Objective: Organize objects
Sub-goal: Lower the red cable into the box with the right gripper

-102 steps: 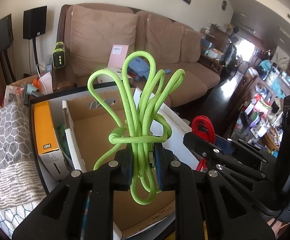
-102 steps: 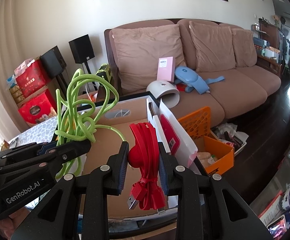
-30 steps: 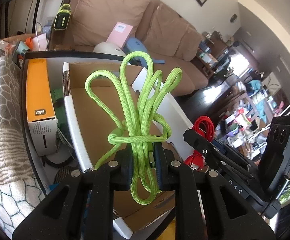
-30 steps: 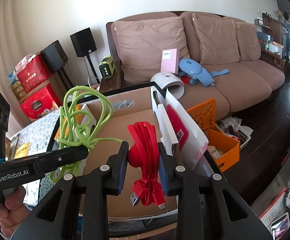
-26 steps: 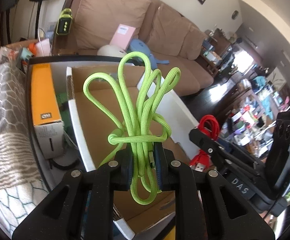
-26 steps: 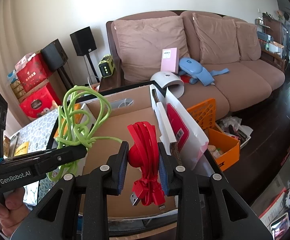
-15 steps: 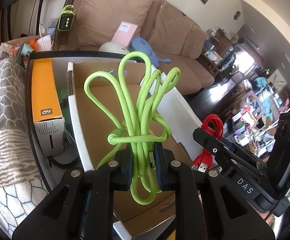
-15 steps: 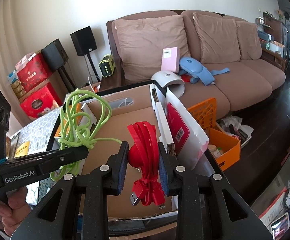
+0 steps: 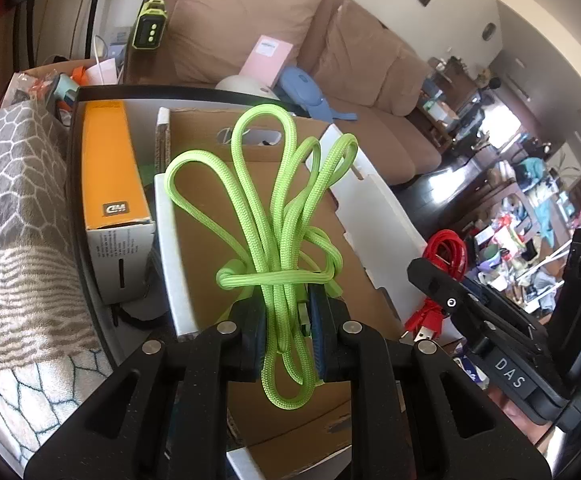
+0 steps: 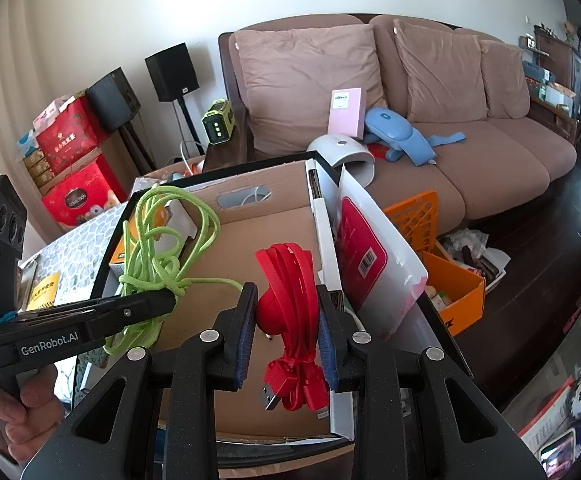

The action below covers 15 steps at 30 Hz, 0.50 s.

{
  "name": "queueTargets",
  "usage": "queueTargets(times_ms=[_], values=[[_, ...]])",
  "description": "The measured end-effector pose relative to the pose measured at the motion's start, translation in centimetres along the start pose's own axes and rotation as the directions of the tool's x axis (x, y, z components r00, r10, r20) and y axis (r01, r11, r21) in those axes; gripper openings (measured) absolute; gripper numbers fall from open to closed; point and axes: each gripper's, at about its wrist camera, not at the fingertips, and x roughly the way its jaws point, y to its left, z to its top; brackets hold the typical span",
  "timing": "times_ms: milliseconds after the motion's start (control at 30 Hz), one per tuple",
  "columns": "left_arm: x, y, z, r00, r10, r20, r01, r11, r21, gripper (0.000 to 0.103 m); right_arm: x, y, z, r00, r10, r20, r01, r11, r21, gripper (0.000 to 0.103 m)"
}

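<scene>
- Black plastic forms both claws, each held by a person and tilted downward over an open cardboard box (image 10: pixel 250 240).
- Left claw (image 9: pixel 286 320) points down at the box; its blue-padded fingers (image 9: pixel 256 320) are clenched on a neon green cord (image 9: pixel 278 216). In the right wrist view, a hand (image 10: pixel 14 412) grips this claw's handle at the lower left edge.
- Right claw (image 10: pixel 286 320) sits just beside the left one, also angled down, its padded fingers (image 10: pixel 246 328) clamped on a red cable (image 10: pixel 290 280).
- Green cord: a thick braided rope, bundled into several long loops that fan upward past the fingertips, with one turn wrapped crosswise around the bundle just above the pads. A short loop hangs below the pads. It hangs in the air over the left part of the box.
- Red cable: a flat, ribbon-like cable folded into a tight bundle, tied near its lower end, with a metal USB plug (image 10: pixel 270 396) poking out underneath. It hangs over the right part of the box, close to the box's white side wall.
- Box interior shows bare brown cardboard beneath both bundles.
- An orange and white carton (image 9: pixel 110 184) stands just left of the box.
- Behind, a brown sofa (image 10: pixel 430 92) carries cushions, a pink box (image 10: pixel 346 112) and a blue padded item (image 10: pixel 394 128).
</scene>
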Motion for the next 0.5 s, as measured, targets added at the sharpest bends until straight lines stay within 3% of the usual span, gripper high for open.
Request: queueTargets(times_ms=[500], values=[[0.41,-0.08,-0.19,1.000,0.015,-0.014,-0.015,1.000,0.010,0.017,-0.02,-0.08,-0.16,1.000,0.002,-0.003,-0.002,1.000,0.004,0.028]])
